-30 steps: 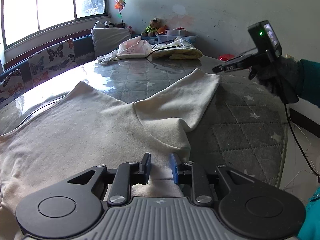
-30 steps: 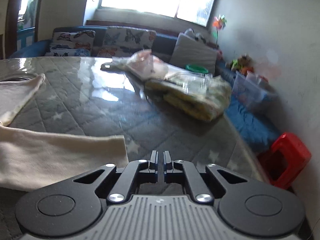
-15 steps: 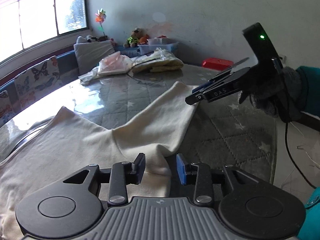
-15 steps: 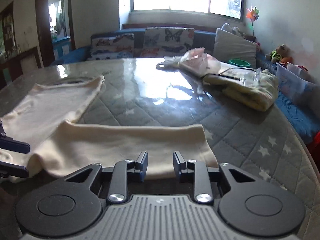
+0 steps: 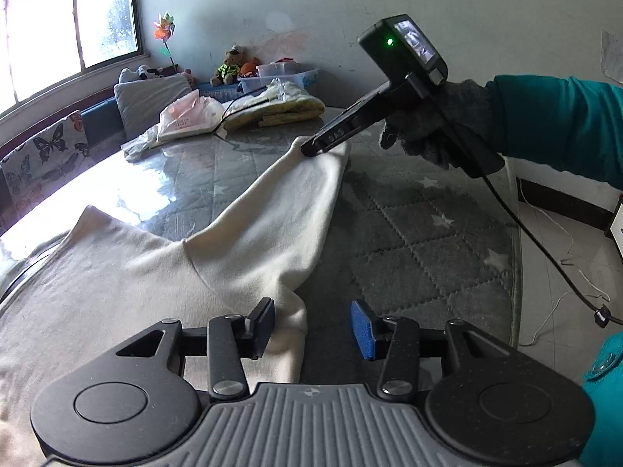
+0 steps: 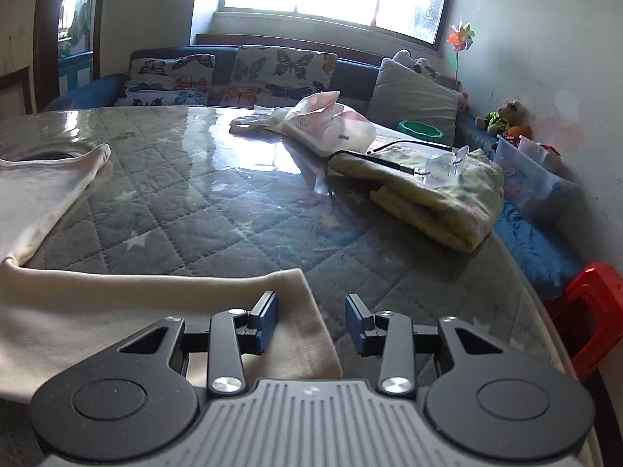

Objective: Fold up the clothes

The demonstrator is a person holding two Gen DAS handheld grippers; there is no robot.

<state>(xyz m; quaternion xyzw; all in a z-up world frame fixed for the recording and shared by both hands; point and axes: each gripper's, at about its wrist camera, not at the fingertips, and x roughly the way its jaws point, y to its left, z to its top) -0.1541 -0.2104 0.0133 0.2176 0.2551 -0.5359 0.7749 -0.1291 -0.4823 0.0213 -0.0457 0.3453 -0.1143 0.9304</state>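
A cream long-sleeved shirt (image 5: 136,284) lies spread on the grey quilted table (image 5: 420,257). One sleeve (image 5: 284,210) stretches away toward the far edge. At the bottom of the left wrist view, my left gripper (image 5: 313,327) is low over the shirt where the sleeve joins the body. Its jaws are opening, and a fold of cloth lies loose between them beside the left finger (image 5: 263,325). A gloved hand holds my right gripper (image 5: 311,150) at the sleeve's cuff end. In the right wrist view the right gripper (image 6: 311,323) is opening too. The cuff corner (image 6: 300,307) lies between its pads, unpinched.
A folded yellow blanket (image 6: 432,198) with a black cable and a pink-white plastic bag (image 6: 331,124) lie at the table's far side. Beyond them is a sofa with butterfly cushions (image 6: 280,74). A red stool (image 6: 592,311) stands past the table's right edge, and a cable (image 5: 545,257) hangs there.
Both grippers' jaws have spread apart; the right one was shut a second ago. The right gripper has come down onto the sleeve cuff. The left gripper has shifted toward the sleeve's base.
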